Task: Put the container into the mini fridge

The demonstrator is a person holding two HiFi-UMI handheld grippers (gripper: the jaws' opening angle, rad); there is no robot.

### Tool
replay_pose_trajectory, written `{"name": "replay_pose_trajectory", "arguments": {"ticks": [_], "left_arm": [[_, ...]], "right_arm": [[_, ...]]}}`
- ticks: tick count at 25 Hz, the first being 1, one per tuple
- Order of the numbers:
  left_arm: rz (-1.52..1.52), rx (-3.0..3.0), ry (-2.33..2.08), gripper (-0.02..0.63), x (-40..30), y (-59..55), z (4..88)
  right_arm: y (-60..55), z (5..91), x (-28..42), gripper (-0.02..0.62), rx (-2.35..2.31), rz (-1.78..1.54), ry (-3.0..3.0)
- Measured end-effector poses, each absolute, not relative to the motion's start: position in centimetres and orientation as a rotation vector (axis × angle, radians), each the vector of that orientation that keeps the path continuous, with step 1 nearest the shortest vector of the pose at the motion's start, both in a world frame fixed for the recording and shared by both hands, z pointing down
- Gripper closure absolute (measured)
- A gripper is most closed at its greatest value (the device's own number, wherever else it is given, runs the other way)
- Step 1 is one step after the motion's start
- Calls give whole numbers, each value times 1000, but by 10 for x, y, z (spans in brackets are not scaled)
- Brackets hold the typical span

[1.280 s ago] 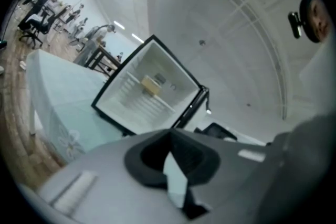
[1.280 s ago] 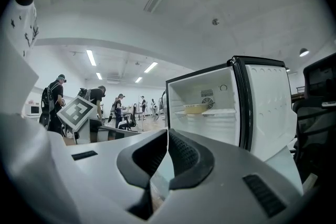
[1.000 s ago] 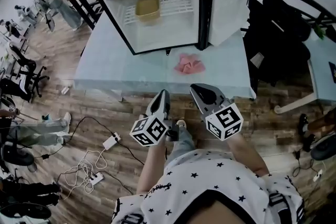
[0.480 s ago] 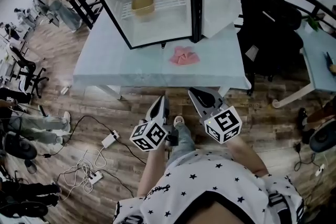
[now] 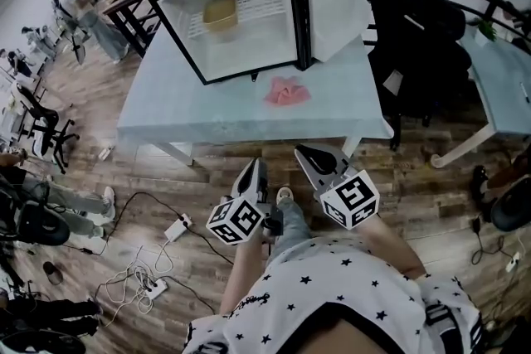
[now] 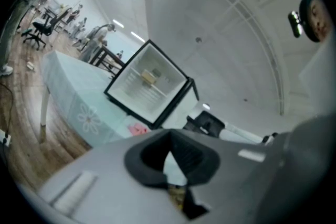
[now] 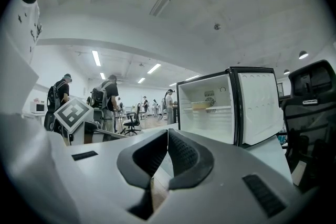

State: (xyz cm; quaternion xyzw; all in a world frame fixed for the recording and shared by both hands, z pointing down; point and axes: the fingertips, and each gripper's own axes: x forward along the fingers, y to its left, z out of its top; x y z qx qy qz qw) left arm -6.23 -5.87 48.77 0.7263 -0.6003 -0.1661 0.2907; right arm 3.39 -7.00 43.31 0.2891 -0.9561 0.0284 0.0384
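The black mini fridge (image 5: 241, 21) stands on the pale blue table (image 5: 207, 120) with its door (image 5: 336, 0) swung open to the right. A yellow container (image 5: 220, 12) sits on the fridge's wire shelf; it also shows in the left gripper view (image 6: 149, 77) and the right gripper view (image 7: 200, 105). My left gripper (image 5: 259, 165) and right gripper (image 5: 305, 152) hang side by side over the wooden floor, short of the table's near edge. Both have their jaws shut with nothing between them, as the left gripper (image 6: 169, 140) and right gripper (image 7: 167, 132) show in their own views.
A pink cloth (image 5: 286, 91) lies on the table in front of the fridge. A black office chair (image 5: 415, 54) stands right of the table, with a second table (image 5: 506, 87) beyond it. Cables and a power strip (image 5: 153, 261) lie on the floor at left. People and chairs fill the far left.
The table and fridge have slid up and away in the head view, as the person has stepped back. Both grippers stay shut and low near the body.
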Motion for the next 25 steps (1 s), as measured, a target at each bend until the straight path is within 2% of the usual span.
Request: {"name": "replay_pose_trajectory", "arguments": {"ticks": [25], "left_arm": [[-441,1957,-1584,601,-58,-61,485]], "right_arm": [[-72,434,35,575,915,70,-2928]]}}
